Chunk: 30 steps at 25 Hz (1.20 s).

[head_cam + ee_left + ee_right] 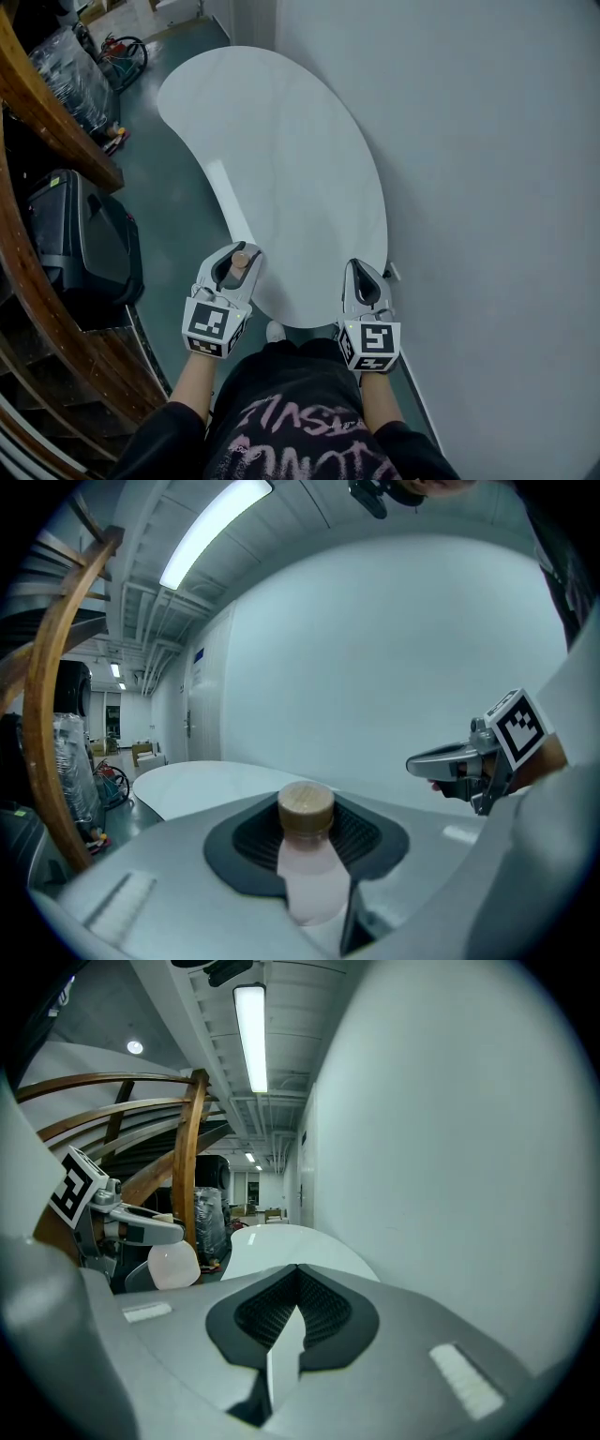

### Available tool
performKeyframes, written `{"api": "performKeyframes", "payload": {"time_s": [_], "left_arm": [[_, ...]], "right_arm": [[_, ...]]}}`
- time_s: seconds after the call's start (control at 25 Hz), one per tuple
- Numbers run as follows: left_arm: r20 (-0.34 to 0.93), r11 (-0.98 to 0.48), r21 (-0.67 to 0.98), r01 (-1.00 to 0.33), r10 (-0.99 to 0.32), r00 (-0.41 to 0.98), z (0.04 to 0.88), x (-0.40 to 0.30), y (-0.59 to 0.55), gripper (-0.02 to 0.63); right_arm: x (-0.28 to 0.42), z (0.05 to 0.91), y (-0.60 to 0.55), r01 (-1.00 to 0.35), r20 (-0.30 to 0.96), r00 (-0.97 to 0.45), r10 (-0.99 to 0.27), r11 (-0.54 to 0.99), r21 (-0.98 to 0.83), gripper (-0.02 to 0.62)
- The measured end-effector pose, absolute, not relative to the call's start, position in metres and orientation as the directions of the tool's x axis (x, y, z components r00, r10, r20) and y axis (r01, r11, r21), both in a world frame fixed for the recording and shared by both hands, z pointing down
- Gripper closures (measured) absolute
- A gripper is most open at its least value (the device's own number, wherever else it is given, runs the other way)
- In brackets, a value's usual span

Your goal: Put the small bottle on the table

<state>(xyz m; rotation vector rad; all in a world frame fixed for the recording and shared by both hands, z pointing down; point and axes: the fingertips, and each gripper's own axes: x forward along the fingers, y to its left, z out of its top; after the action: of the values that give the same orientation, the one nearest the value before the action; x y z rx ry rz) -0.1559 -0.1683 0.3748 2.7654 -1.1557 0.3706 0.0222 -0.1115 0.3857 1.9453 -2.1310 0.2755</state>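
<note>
A small pale pink bottle with a tan wooden-looking cap is clamped between the jaws of my left gripper, which is shut on it. In the head view the bottle shows just at the near left edge of the white curved table. In the right gripper view the bottle's rounded bottom hangs under the left gripper at the left. My right gripper is at the table's near right edge, jaws shut with nothing between them. In the left gripper view the right gripper shows at the right.
A grey wall runs along the table's right side. A curved wooden rail and a black case stand on the left. Wrapped goods and cables lie on the green floor at the far end.
</note>
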Motion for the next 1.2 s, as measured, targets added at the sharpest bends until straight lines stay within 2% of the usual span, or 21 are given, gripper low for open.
{"api": "performKeyframes", "payload": {"time_s": [1.2], "left_arm": [[0.238, -0.732, 0.013, -0.681, -0.659, 0.714, 0.367, -0.152, -0.158, 0.472]], "right_arm": [[0.031, 0.375, -0.085, -0.998, 0.277, -0.008, -0.961, 0.023, 0.052, 0.584]]}}
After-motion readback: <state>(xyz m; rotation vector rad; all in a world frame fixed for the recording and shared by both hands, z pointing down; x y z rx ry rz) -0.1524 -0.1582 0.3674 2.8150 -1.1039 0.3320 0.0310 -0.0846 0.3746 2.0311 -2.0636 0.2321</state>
